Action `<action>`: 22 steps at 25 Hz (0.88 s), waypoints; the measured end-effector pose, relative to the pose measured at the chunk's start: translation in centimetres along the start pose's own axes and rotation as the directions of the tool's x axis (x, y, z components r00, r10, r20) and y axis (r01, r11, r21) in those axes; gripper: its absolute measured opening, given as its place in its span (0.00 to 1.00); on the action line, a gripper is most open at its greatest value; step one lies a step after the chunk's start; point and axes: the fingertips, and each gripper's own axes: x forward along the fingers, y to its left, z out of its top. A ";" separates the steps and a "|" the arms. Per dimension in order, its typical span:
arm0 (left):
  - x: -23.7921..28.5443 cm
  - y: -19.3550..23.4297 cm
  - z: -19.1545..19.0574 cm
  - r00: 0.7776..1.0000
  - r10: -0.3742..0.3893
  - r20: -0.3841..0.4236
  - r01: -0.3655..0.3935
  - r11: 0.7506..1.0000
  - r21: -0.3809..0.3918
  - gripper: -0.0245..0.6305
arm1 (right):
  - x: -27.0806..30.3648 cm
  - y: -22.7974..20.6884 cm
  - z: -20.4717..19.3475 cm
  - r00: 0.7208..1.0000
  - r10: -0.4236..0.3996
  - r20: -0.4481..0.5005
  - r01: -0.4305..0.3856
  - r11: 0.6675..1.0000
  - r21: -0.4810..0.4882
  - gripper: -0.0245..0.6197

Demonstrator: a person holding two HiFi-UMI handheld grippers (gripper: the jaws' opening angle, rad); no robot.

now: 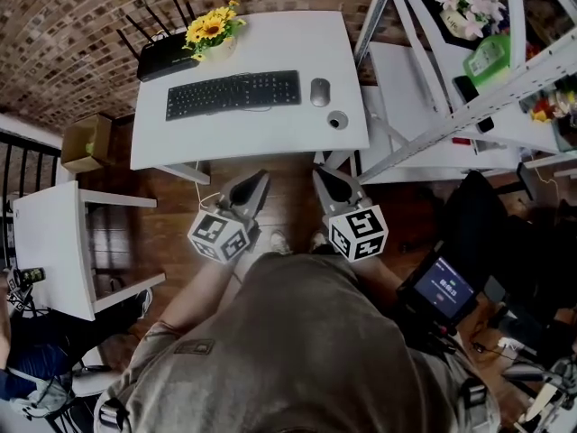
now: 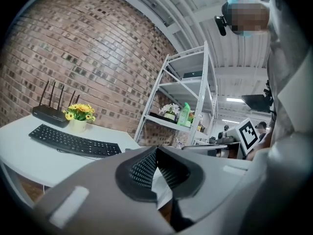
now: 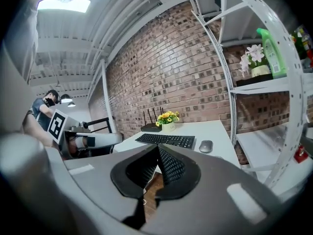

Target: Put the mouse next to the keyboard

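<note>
A grey mouse (image 1: 320,91) lies on the white desk (image 1: 252,124), just right of the black keyboard (image 1: 233,94). The mouse (image 3: 206,146) also shows beside the keyboard (image 3: 166,140) in the right gripper view; the left gripper view shows only the keyboard (image 2: 73,141). Both grippers hang in front of the desk's near edge, apart from everything on it. My left gripper (image 1: 261,180) is shut with nothing between its jaws. My right gripper (image 1: 320,175) is shut and empty too.
A black router (image 1: 162,59) and a pot of yellow flowers (image 1: 213,31) stand at the desk's back left. A small round grey object (image 1: 337,120) lies near the front right. White metal shelving (image 1: 469,79) stands to the right, a small white table (image 1: 50,242) to the left.
</note>
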 end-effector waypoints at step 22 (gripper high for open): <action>1.3 -2.1 -0.7 0.999 0.022 -0.032 -0.021 0.999 0.032 0.04 | -1.8 -1.4 0.3 1.000 0.022 0.017 -0.022 1.000 0.018 0.05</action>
